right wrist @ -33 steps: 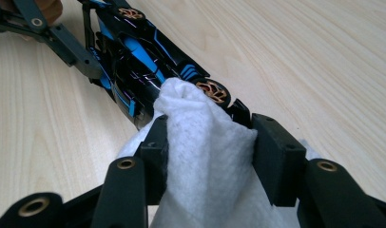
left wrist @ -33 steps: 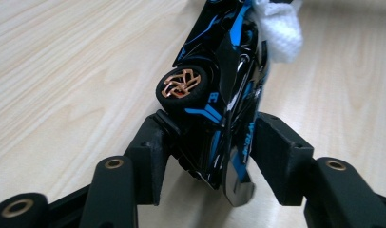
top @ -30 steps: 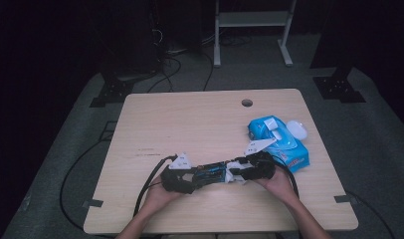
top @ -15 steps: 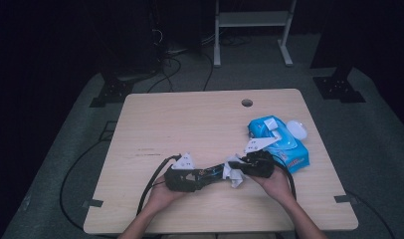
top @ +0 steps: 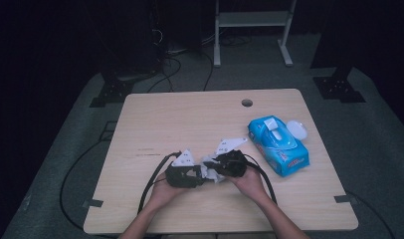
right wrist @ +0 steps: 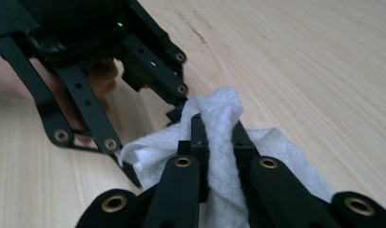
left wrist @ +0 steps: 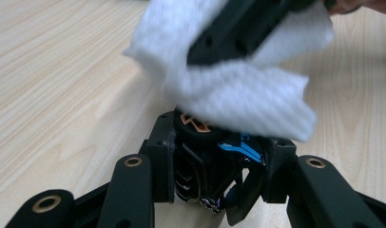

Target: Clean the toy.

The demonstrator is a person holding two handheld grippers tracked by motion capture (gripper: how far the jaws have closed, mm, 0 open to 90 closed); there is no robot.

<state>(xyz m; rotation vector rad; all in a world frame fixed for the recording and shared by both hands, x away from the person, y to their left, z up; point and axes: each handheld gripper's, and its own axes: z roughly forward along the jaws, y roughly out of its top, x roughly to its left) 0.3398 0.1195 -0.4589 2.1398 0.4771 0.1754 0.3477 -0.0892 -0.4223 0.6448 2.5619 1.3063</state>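
High view: both tongs meet low over the table's [top: 200,119] near edge. Right tongs [right wrist: 215,142] pinch a white wipe [right wrist: 219,128]; left tongs [left wrist: 215,190] stand spread beneath it. Wipe already out of the blue pack [top: 277,144] (lid open); wiping or folding apparently remains.

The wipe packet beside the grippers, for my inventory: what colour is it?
Bright blue wipe packet with a white flap, clearest in the high view.
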